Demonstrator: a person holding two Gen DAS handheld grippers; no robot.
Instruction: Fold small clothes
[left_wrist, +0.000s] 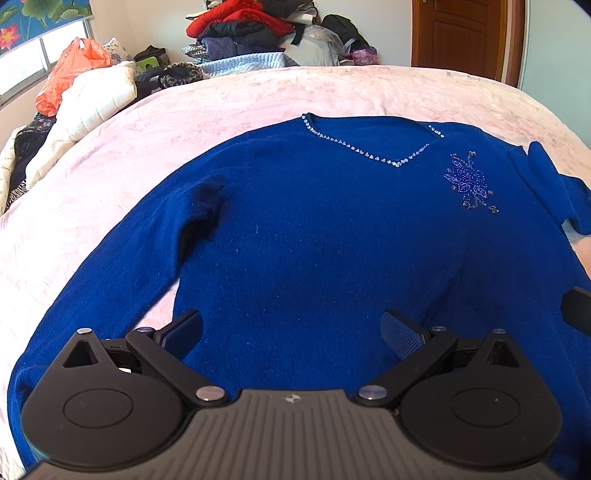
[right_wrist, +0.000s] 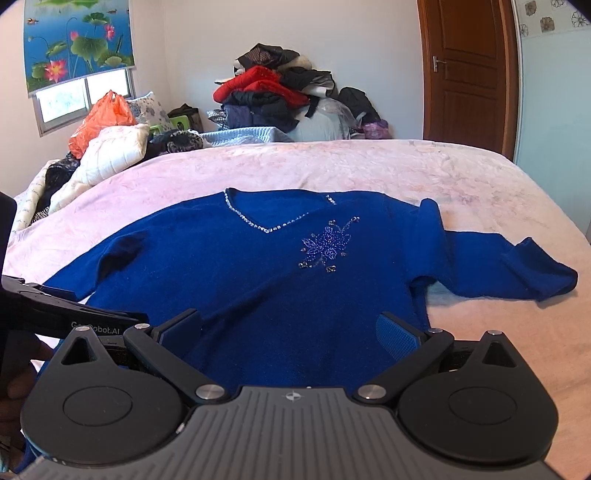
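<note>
Sweater (left_wrist: 314, 236) lies flat on the bed (left_wrist: 258, 96), hem towards both grippers, neckline away. Left gripper (left_wrist: 291, 332) and right gripper (right_wrist: 290, 330) hover over the hem, fingers wide, holding nothing.

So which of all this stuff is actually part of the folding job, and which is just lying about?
Part of the job:
- blue sweater, spread flat on the pink bedspread
- left hand-held gripper, open
- right hand-held gripper, open

Just lying about:
- heap of clothes behind the bed
- orange plastic bag
- white quilted jacket
- wooden door
</note>
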